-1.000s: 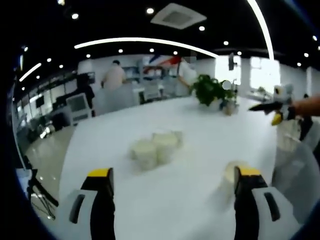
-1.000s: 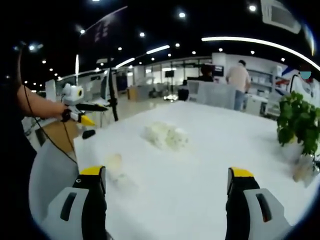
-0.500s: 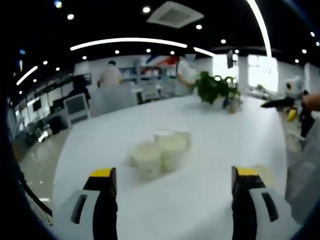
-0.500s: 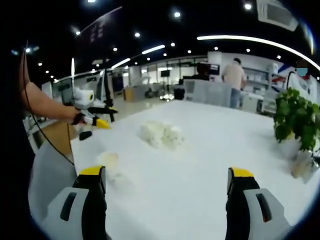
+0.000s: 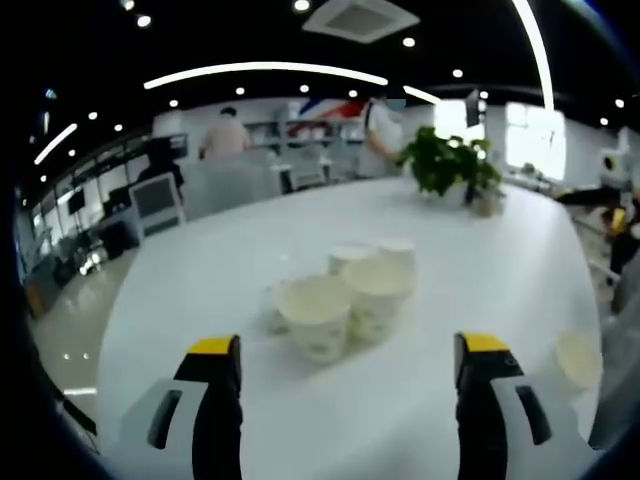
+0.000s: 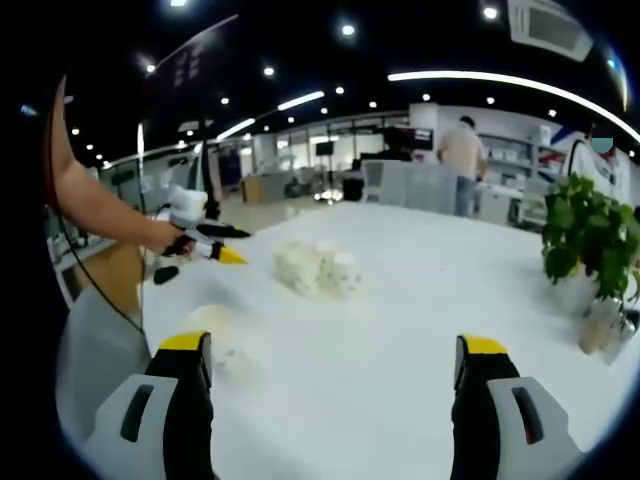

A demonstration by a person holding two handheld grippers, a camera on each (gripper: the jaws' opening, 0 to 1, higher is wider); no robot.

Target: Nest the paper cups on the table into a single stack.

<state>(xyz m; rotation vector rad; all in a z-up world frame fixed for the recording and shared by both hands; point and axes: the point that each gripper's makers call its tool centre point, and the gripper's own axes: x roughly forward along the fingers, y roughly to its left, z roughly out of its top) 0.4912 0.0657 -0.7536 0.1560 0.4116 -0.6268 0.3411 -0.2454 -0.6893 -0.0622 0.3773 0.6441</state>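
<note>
I see a broad white worktop [image 5: 230,260] stretching away from me in the left gripper view, and the same worktop [image 6: 420,300] in the right gripper view. Near its far edge stands a leafy potted plant [image 5: 445,165], which sits at the right of the right gripper view [image 6: 585,235].

My left hand-held gripper [image 5: 345,405] has its jaws wide apart with nothing between them. It points straight at a cluster of paper cups [image 5: 350,295] in the middle of the worktop. The cups stand upright, mouths up, long axes vertical, packed so close that they seem to touch. The nearest cup [image 5: 315,315] is just ahead of the left jaw's side of the gap. From the right gripper view the same cluster [image 6: 315,268] is farther off and blurred, and the left hand-held gripper [image 6: 235,256] reaches toward it from the left, held by a bare hand [image 6: 165,238].

My right hand-held gripper [image 6: 335,400] is likewise spread open and empty, low over the bare worktop.

A lone paper cup [image 5: 580,358] stands upright well apart from the cluster, near the worktop's edge; in the right gripper view it [image 6: 210,322] is just beyond my left jaw tip.
</note>
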